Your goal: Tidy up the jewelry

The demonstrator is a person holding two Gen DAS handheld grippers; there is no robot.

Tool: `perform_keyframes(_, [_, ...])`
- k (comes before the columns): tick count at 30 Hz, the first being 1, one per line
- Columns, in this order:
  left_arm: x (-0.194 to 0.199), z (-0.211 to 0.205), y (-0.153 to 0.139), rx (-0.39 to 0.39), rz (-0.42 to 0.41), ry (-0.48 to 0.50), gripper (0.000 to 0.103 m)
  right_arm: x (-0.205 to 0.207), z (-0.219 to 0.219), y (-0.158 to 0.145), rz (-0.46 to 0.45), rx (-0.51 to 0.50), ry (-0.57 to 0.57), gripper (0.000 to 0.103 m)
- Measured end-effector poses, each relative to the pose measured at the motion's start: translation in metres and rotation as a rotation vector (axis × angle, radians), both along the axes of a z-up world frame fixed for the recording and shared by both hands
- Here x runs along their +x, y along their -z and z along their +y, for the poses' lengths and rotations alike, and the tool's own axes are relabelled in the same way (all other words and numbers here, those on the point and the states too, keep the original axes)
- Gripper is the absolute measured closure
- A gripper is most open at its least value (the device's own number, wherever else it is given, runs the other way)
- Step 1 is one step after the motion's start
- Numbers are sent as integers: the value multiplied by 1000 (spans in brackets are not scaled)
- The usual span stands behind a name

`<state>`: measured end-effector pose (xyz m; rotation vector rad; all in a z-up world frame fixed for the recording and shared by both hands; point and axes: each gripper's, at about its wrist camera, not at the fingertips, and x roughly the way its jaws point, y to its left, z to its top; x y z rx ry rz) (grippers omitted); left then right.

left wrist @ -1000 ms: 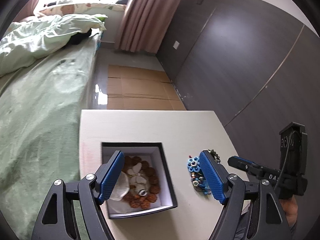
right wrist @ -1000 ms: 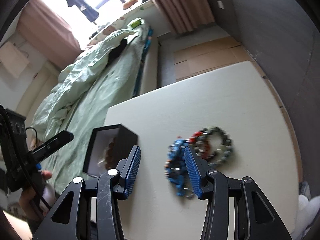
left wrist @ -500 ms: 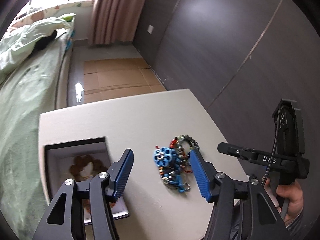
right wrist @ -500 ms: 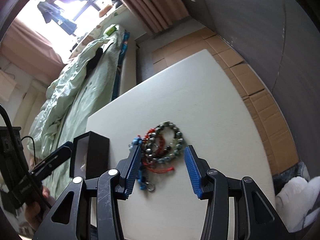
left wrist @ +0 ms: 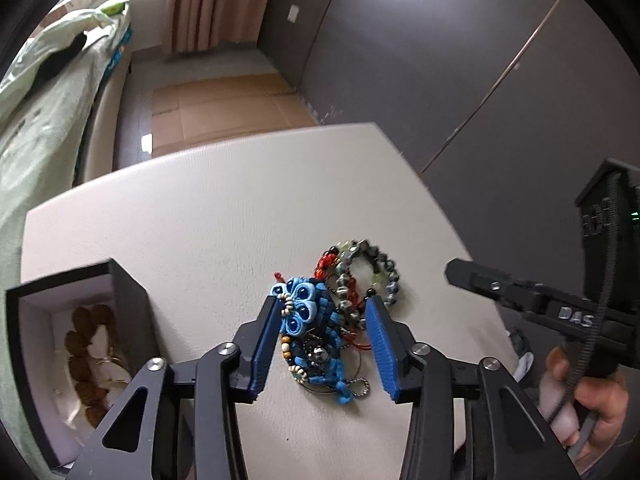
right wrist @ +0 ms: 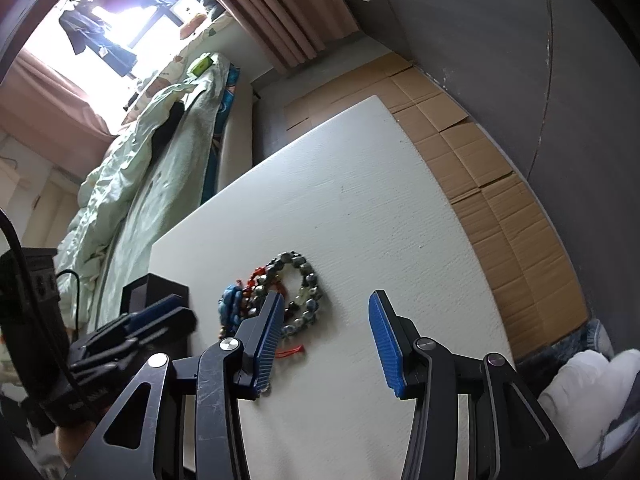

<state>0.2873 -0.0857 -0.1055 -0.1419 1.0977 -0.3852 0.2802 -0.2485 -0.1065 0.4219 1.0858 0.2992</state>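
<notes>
Left claw (left wrist: 326, 340) spread wide, straddling the blue bracelet (left wrist: 316, 332) on the counter (left wrist: 200, 220), its length running along the fingers; right claw (right wrist: 326, 340) open too, off to the side

Left gripper (left wrist: 326, 344) low, jaws apart, pointing far. Right gripper (right wrist: 326, 342) wide open, off to its right; bare hand (left wrist: 582, 396) gripping its handle.
</notes>
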Motion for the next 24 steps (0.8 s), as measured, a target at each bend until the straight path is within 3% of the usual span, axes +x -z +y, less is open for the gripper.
perform_keyframes(8, [15,-1,26,32,71,-20,61,6,2,4,13,4,-3,57])
perform_keyframes(10, [15,2,30,18,88,-32,70,7,4,4,15,2,-9,57])
perform_keyframes(16, [12,7,24,8,73,-43,81,8,8,8,20,-4,-21,57])
perform_keyframes(24, [1,22,-2,-48,17,-61,81,13,13,13,21,-13,-36,61])
